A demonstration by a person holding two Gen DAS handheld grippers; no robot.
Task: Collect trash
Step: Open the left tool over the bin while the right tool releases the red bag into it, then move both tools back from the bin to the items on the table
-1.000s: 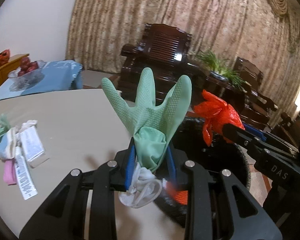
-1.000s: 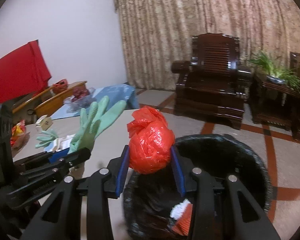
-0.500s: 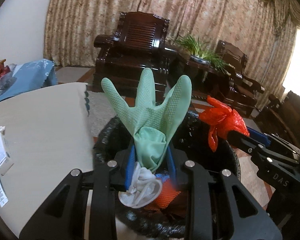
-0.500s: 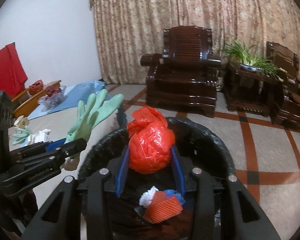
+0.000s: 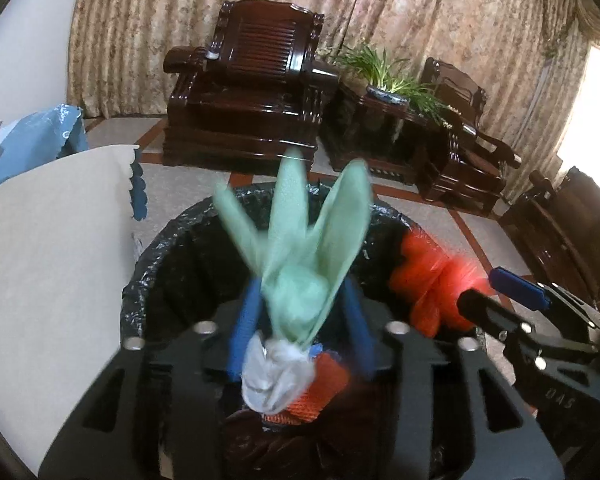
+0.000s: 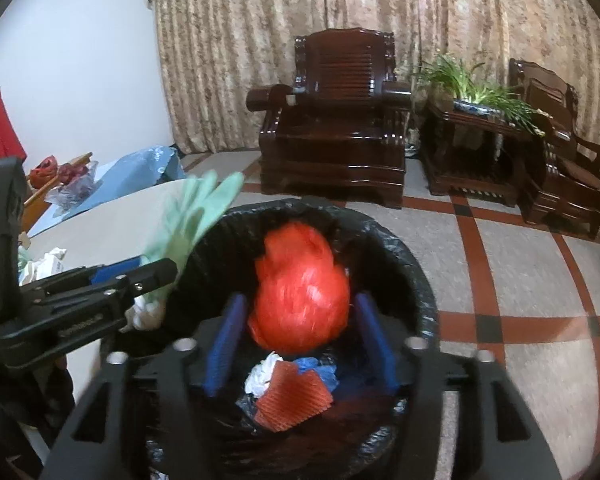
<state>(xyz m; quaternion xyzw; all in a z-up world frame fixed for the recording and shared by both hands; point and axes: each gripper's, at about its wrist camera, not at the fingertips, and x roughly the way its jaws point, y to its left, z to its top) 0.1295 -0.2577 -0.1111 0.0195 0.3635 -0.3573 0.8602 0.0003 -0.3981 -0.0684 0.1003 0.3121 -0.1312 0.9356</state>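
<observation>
Both pairs of fingers parted; green glove [image 5: 300, 256], red bag [image 6: 302, 292] motion-blurred over bin [image 6: 404, 256].

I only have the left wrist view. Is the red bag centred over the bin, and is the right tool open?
Observer: Yes. In the right wrist view the right tool is open, with a gap on either side of the red bag, which is over the middle of the bin.
Operator: Any trash left on the table?
Observer: Yes, crumpled white wrappers lie on the table beside the bin.
</observation>
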